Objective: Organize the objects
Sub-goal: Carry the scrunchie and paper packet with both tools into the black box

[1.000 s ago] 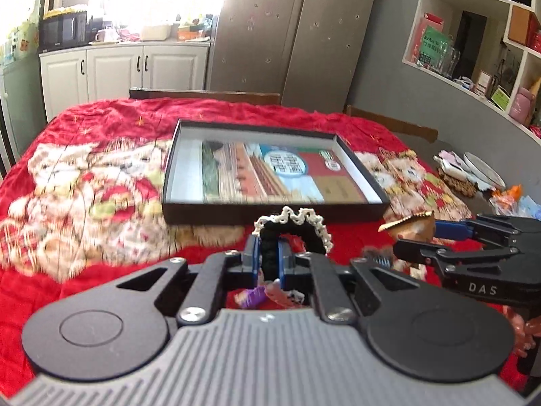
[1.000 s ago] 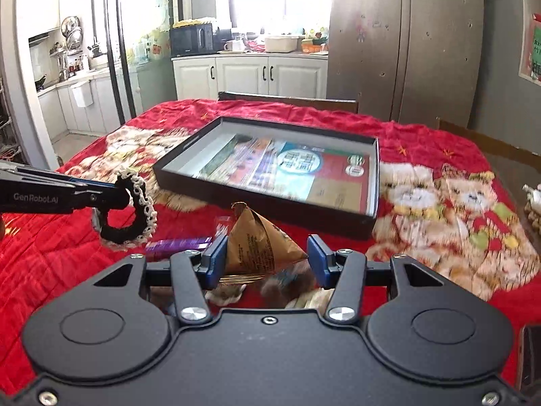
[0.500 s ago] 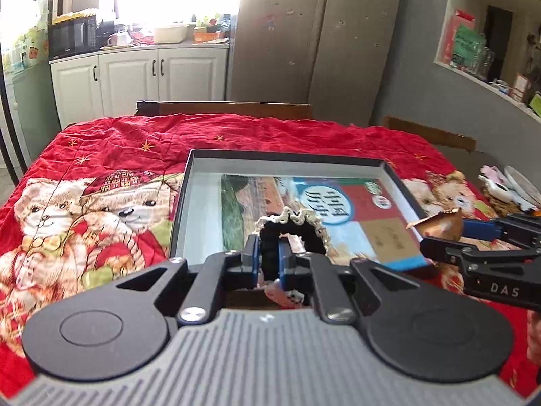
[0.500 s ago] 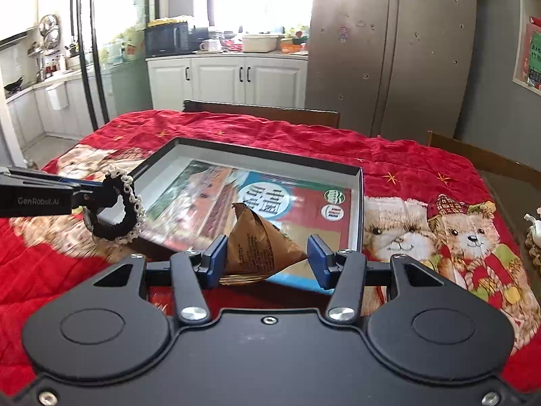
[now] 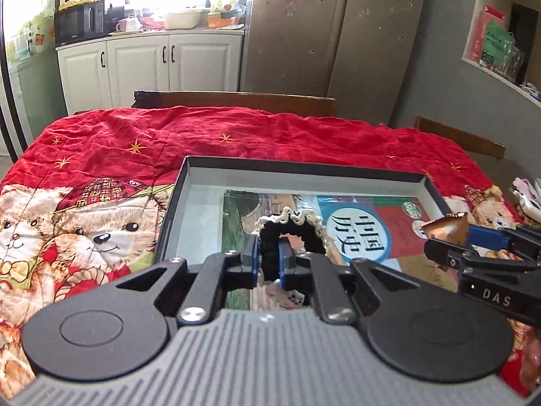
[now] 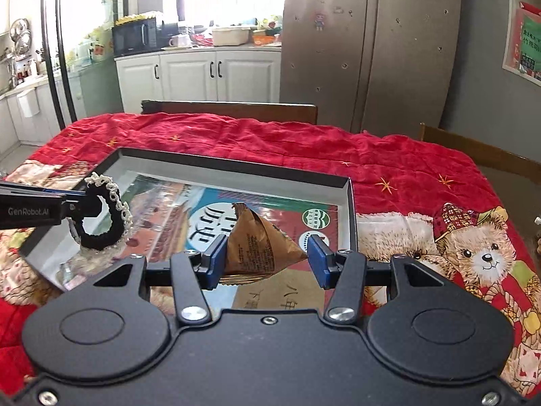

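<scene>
A shallow black box (image 5: pixel 304 164) (image 6: pixel 236 165) with a white inside lies on the table and holds a colourful book (image 5: pixel 365 233) (image 6: pixel 169 209). My left gripper (image 5: pixel 268 258) (image 6: pixel 84 204) is shut on a black scrunchie with a cream lace edge (image 5: pixel 297 215) (image 6: pixel 101 238), which hangs over the left half of the box. To its right my right gripper (image 6: pixel 267 258) (image 5: pixel 449 238) is shut on a brown triangular packet (image 6: pixel 260 240) (image 5: pixel 446 228), held above the book in the box's right half.
A red quilt with teddy bears (image 5: pixel 135 142) covers the table. Wooden chair backs (image 5: pixel 236 96) (image 6: pixel 473 149) stand at the far and right sides. Small items (image 5: pixel 527 196) lie at the table's right edge. Cabinets, a fridge and wall shelves stand beyond.
Both grippers have moved forward from in front of the box's near wall to above its inside. Each keeps hold of its object.
</scene>
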Demonstrator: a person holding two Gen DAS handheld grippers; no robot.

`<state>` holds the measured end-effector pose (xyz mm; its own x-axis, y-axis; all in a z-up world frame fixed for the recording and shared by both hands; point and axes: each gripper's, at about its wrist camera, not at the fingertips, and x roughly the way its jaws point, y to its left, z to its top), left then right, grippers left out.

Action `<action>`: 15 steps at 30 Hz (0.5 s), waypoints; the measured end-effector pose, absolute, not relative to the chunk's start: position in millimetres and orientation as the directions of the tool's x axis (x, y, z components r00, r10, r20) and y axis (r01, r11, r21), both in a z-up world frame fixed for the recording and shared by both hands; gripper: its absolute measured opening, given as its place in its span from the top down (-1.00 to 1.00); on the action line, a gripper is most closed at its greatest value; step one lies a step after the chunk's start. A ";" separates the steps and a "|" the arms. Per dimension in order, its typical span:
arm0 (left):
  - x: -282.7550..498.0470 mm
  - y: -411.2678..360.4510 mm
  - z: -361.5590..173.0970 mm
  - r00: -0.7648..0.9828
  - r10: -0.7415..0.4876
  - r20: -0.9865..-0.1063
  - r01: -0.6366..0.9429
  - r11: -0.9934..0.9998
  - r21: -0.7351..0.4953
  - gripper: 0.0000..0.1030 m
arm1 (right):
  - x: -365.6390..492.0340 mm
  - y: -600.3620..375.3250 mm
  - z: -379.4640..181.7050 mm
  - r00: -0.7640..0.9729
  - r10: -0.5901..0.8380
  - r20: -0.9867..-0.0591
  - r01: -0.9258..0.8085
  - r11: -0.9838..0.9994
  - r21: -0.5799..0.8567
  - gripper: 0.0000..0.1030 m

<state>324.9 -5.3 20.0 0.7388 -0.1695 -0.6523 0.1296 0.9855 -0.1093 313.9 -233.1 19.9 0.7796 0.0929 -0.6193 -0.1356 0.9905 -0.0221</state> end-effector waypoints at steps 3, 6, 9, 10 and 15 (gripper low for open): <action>333.7 -7.9 14.8 0.735 -0.159 -0.659 0.123 0.987 -0.101 0.73 | 322.9 -234.6 13.5 0.776 0.076 -0.626 -0.122 0.992 -0.031 0.06; 340.7 -9.5 10.2 0.730 -0.155 -0.666 0.120 0.988 -0.098 0.72 | 331.5 -235.2 7.3 0.770 0.066 -0.634 -0.114 0.993 -0.035 0.06; 346.6 -11.7 5.1 0.725 -0.147 -0.673 0.118 0.989 -0.090 0.72 | 337.3 -234.1 2.0 0.764 0.057 -0.643 -0.111 0.993 -0.043 0.06; 348.4 -11.9 3.5 0.722 -0.147 -0.676 0.117 0.989 -0.090 0.72 | 339.1 -233.5 0.5 0.762 0.055 -0.645 -0.112 0.993 -0.047 0.06; 354.4 -11.8 -3.0 0.714 -0.144 -0.686 0.114 0.989 -0.088 0.71 | 344.9 -229.0 -4.9 0.755 0.051 -0.654 -0.119 0.991 -0.060 0.06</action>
<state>354.4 -11.8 -3.0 0.7135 -0.1438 -0.6857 0.1145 0.9895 -0.0883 344.9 -229.0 -4.9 0.7551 0.0509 -0.6536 -0.1187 0.9911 -0.0599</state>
